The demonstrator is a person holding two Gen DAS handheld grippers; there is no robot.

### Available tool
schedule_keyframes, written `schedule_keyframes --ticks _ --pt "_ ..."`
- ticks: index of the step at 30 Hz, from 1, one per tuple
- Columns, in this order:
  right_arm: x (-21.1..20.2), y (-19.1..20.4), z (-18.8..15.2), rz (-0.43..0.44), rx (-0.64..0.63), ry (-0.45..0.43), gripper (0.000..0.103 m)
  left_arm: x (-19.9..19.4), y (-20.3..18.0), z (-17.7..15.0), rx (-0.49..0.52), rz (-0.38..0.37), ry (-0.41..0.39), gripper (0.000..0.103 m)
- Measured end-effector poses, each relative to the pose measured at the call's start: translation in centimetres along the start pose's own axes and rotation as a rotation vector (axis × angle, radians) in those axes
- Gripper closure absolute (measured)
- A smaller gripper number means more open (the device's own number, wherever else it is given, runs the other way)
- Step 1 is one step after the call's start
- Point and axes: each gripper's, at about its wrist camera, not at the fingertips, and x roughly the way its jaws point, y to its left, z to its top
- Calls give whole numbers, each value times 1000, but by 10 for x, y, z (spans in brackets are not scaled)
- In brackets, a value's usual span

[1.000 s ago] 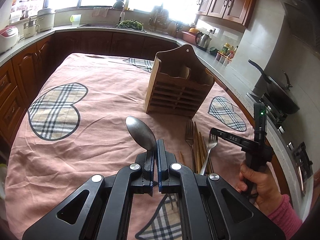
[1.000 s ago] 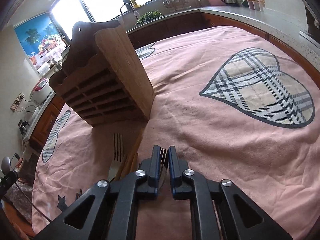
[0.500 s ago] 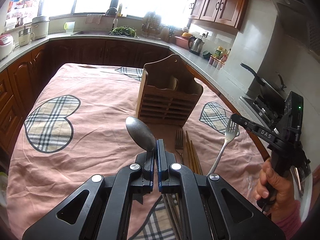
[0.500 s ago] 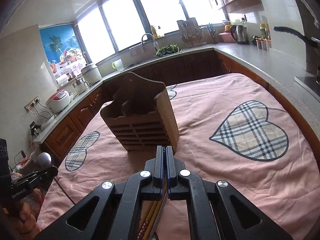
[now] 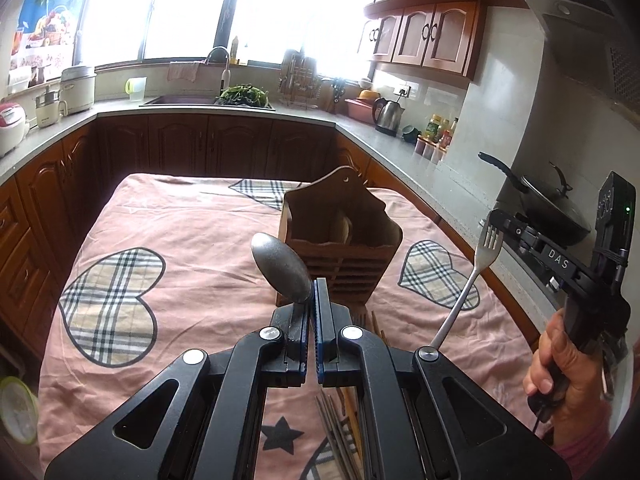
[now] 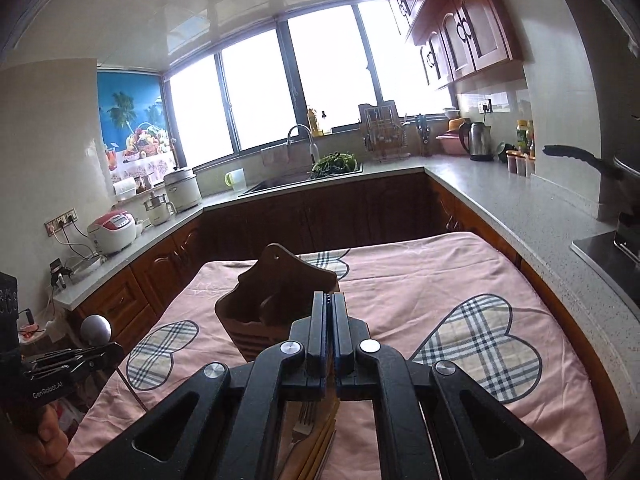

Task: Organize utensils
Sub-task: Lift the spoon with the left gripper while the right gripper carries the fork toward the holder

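Left gripper (image 5: 313,300) pinches spoon (image 5: 280,266), bowl up and tipped left. Right gripper (image 6: 331,312) clamps fork (image 5: 478,268) near the tines; handle hangs down toward the cloth. Holder (image 5: 340,240) stands ahead of both, open top up, below the fingers. Both utensils need turning handle-down over its slots. Left gripper looks nearer. Spare fork and chopsticks (image 6: 320,440) lie on the cloth.
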Motion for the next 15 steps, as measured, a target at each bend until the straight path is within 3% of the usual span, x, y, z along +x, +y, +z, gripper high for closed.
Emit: schedule_keyframes --ticks 15 --pt "21 1 54 -62 -56 -165 101 31 -4 60 53 23 -97 101"
